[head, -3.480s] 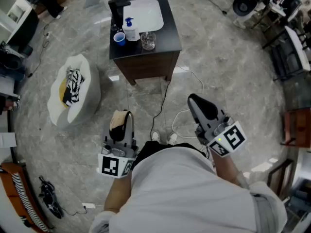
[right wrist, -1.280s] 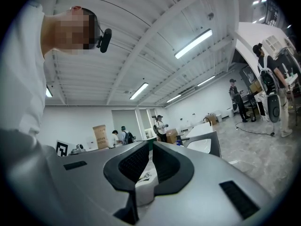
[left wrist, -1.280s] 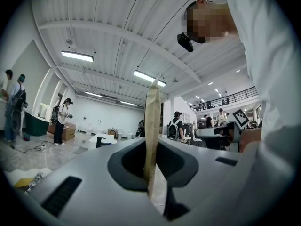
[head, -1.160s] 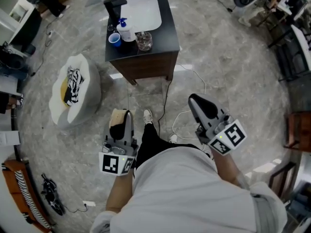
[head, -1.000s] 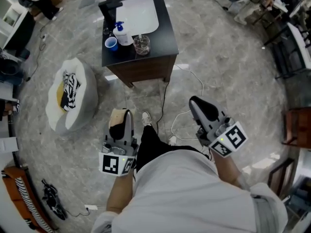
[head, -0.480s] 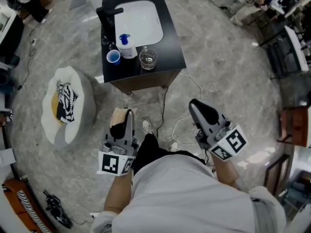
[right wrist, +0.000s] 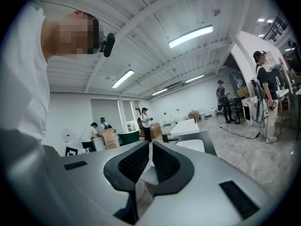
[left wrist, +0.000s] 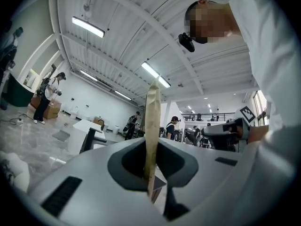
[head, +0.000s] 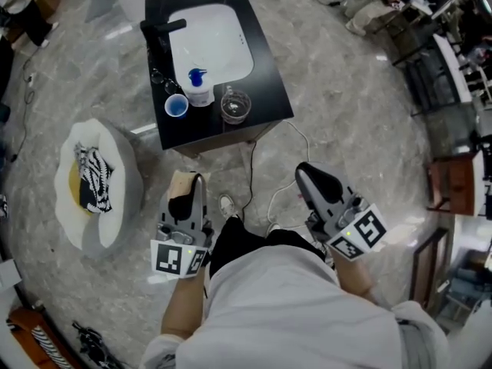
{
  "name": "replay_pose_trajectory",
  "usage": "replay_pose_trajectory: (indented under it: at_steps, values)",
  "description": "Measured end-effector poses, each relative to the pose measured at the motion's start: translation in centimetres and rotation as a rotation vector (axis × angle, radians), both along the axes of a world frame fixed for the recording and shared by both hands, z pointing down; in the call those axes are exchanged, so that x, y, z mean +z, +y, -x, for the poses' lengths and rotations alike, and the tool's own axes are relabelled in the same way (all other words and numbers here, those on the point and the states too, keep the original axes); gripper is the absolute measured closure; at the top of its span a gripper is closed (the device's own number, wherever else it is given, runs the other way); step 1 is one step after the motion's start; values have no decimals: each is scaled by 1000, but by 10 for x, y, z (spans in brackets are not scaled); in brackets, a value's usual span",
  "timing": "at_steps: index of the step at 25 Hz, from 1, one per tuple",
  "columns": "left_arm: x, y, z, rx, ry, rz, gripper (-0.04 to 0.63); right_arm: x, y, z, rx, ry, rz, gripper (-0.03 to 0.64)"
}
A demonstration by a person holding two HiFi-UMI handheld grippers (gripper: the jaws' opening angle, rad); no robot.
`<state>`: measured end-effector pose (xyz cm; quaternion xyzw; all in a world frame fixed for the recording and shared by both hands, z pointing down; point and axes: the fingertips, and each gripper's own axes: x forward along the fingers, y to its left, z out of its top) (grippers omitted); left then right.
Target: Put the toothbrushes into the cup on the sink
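While the left tongs [head: 187,183] and right tongs [head: 307,173] hang closed, a black sink [head: 267,91] stands on marbled floor [head: 350,125].

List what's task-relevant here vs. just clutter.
Job:
- sink
- blue cup and glass cup, either could be the target
- left gripper, right gripper
- toothbrushes: can't make them out

Lying about:
- soap bottle
- white cushion with striped cloth
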<state>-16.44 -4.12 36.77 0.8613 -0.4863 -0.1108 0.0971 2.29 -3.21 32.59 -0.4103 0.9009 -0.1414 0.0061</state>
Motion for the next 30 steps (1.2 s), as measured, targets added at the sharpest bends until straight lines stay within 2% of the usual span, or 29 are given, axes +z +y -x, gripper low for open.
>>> replay_pose_trajectory:
  at_steps: [5, 11, 18, 23, 30]
  values:
    - [-5, -13, 0, 28, 29, -12, 560, -1, -5, 5, 20, 7, 6, 566]
    - [-16, -23, -6, 65, 30, -44, 561, -8, -14, 13, 13, -2, -11, 566]
    - [-28, -38, -14, 46, 39, -77, 560, -9, -30, 3, -11, -37, -27, 566]
    - [-27, -54, -14, 7, 64, -61, 560, -13, -45, -9, -26, -49, -36, 566]
    - [-7, -104, -16, -53, 192, -15, 560, -4, -58, -29, -28, -43, 6, 566]
